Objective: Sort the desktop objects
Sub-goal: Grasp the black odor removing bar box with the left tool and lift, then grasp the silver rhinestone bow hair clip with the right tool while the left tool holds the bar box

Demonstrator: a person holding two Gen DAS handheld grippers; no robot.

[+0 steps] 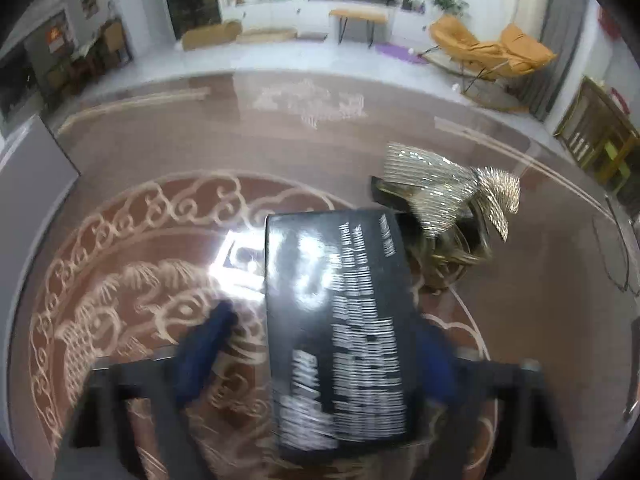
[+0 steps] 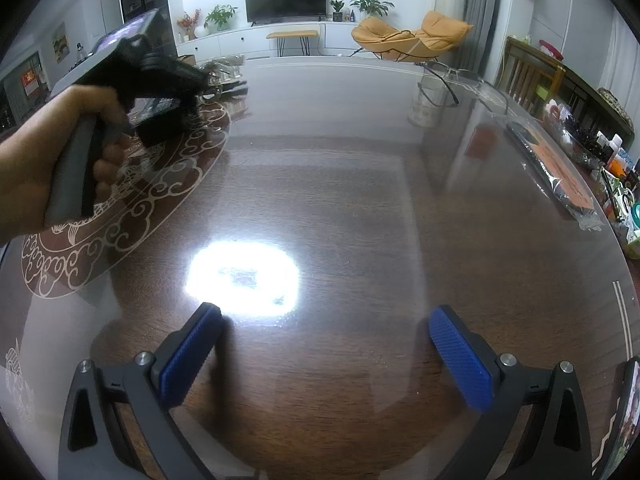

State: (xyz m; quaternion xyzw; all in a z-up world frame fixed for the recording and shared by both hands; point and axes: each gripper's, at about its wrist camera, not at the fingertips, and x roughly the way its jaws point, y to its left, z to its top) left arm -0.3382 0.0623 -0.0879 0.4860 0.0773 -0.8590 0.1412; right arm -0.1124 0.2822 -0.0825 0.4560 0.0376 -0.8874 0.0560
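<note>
On my left wrist view, the left gripper [image 1: 320, 344] has a black box [image 1: 336, 328] between its blue pads [image 1: 204, 356]. The box sits against the right pad, but there is a clear gap between it and the left pad, and the frame is blurred, so I cannot tell whether the claw is clamped on it or just around it. The box has white print running along its face and hangs over the table [image 1: 160, 152], above the pale cloud and dragon pattern. Just past its far right corner lies a shiny gold clip [image 1: 448, 196], resting on a dark item I cannot make out.

On my right wrist view, the right gripper [image 2: 324, 344] hovers low over the bare brown tabletop [image 2: 360, 200] with its fingers spread wide apart and nothing between them. A bright lamp glare sits just ahead of the left pad. At upper left I see the hand [image 2: 44, 152] gripping the left tool's handle, with the box under it. Glasses [image 2: 440, 80] lie near the far edge, and a clear bag [image 2: 560, 172] lies well off to the right.
</note>
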